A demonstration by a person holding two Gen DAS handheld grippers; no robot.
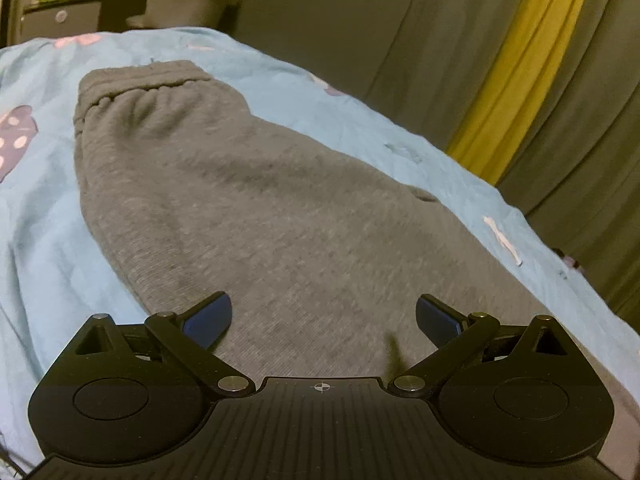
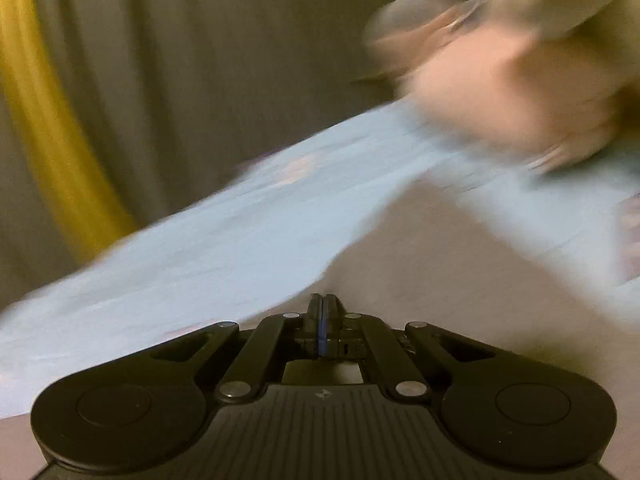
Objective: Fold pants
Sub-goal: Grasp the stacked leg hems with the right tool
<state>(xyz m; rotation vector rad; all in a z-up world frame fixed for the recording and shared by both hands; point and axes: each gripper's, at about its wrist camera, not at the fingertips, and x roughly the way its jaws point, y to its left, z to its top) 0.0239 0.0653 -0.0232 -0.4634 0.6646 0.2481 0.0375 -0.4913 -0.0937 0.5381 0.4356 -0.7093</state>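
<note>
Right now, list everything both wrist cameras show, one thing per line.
pants: one, grey, flat on the bedsheet, waistband at the far end
bedsheet: one, light blue with pink and purple prints, under the pants
curtain: grey with a yellow strip, behind the bed
plush toy: blurred, beige, at the bed's far end
left gripper: black, blue pads, open over the pants
right gripper: black, shut, nothing visible between its pads

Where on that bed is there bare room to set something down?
Bare blue sheet runs left of the grey pants, and a narrower strip lies between them and the curtain. The middle is taken by the pants.
</note>
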